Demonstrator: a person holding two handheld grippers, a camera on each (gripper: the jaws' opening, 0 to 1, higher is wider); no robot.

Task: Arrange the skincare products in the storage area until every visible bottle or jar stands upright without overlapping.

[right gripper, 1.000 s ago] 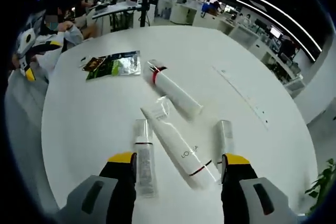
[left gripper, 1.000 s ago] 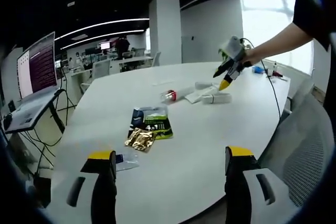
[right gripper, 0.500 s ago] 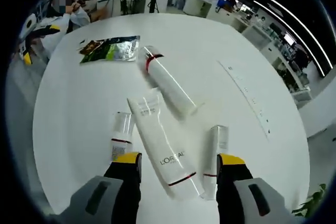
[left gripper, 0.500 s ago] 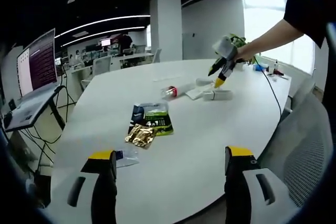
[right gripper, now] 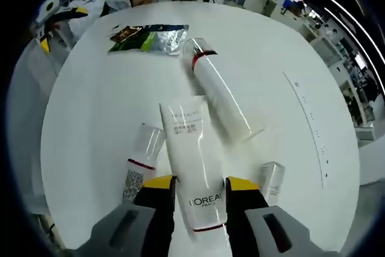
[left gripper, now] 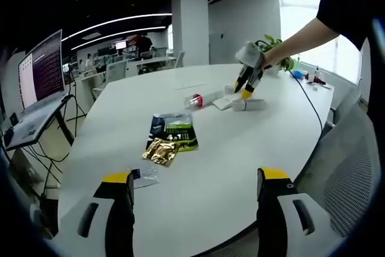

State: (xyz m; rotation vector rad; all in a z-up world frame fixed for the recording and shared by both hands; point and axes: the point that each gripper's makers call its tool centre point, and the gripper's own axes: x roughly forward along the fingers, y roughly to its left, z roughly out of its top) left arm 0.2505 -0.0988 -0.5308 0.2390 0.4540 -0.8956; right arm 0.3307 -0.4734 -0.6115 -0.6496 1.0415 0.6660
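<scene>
Two tongs are in your hands. Your right tongs (right gripper: 198, 186) pinch the white tube (right gripper: 194, 164) near its capped end; the tube lies flat on the white counter (right gripper: 90, 112). Just left of the tube lies a small clear-capped bottle (right gripper: 141, 159); just right of it lies another small bottle (right gripper: 272, 180). Beyond the tube, touching its far end, a long red-banded bottle (right gripper: 219, 96) lies on its side. Farther from the tube rest the green sachets (right gripper: 150, 38). Your left tongs (left gripper: 194, 195) are spread wide and hold nothing, well apart from the tube, above the counter edge.
</scene>
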